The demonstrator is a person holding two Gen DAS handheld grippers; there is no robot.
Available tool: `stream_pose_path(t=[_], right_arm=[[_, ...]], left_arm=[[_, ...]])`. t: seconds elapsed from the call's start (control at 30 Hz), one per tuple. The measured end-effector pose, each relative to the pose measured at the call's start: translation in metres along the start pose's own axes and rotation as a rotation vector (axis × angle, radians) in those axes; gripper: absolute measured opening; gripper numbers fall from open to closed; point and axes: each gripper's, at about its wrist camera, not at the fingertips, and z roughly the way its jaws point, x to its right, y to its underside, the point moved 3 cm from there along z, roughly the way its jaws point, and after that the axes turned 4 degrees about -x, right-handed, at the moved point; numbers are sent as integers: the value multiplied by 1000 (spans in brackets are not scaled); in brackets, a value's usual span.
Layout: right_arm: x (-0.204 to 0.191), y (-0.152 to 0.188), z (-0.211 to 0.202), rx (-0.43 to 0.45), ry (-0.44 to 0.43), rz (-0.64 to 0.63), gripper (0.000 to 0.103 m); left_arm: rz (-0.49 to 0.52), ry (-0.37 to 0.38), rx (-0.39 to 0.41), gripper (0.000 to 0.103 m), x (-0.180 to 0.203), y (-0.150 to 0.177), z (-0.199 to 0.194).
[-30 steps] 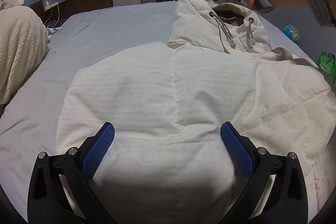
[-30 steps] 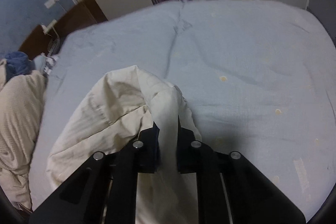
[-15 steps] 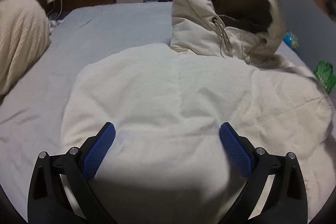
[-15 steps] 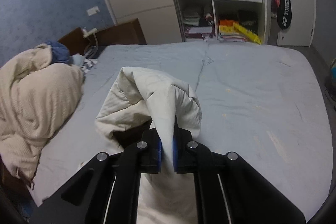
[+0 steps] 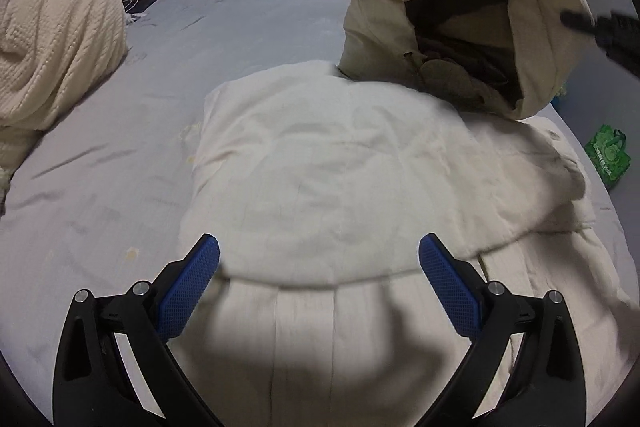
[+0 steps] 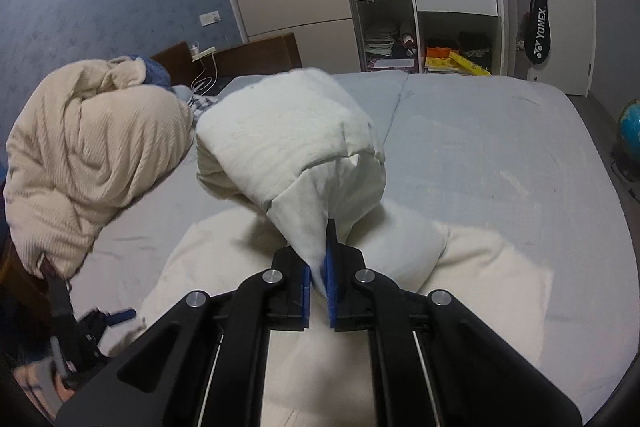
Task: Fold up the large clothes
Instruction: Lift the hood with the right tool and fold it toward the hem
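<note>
Cream quilted fabric fills both views: a hooded jacket (image 5: 328,163) lies spread on the pale blue bed sheet (image 5: 120,163), its body flat and its hood (image 5: 472,23) raised above the collar end. The right gripper (image 6: 319,281) has its jaws closed on a fold of the hood (image 6: 296,155) — the blue pads (image 6: 330,283) pinch the cloth between them, and the hood bunches up in front of the fingers, clear of the sheet (image 6: 480,163). The left gripper (image 5: 319,281) hovers low over the jacket's near part with its jaws wide apart, blue pads (image 5: 188,293) on either side and nothing between them. A cream knitted blanket (image 5: 52,47) is heaped at the left edge of the bed, well apart from the jacket. A green bag (image 5: 608,157) sits off the bed's right side — beyond it, open wardrobe shelves (image 6: 424,39) stand against the far wall.
</note>
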Motion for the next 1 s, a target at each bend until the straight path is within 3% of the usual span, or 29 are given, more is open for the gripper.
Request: stream_pose_path(t=[0.3, 0.43, 0.6, 0.7, 0.73, 0.8, 0.83, 0.87, 1.0], right_arm=[[-13, 73, -9, -29, -16, 23, 3], [-16, 94, -11, -43, -16, 28, 3], [-15, 106, -14, -44, -12, 41, 3], [-14, 104, -16, -41, -5, 36, 3], [-15, 102, -17, -38, -3, 32, 3], [-14, 99, -18, -34, 1, 24, 3], [-15, 98, -19, -32, 5, 18, 3], [-14, 97, -21, -27, 10, 13, 3], [-9, 97, -28, -7, 39, 6, 3]], left_arm=[[76, 0, -1, 96, 21, 0, -26], [148, -16, 26, 96, 38, -22, -34], [337, -63, 108, 92, 75, -65, -36], [448, -69, 131, 81, 98, -85, -29], [476, -61, 126, 74, 105, -90, -26], [542, -38, 97, 53, 120, -96, -17], [568, -31, 82, 30, 126, -96, -13], [585, -31, 75, 14, 130, -96, -11], [587, 19, 100, 8, 134, -84, -22]])
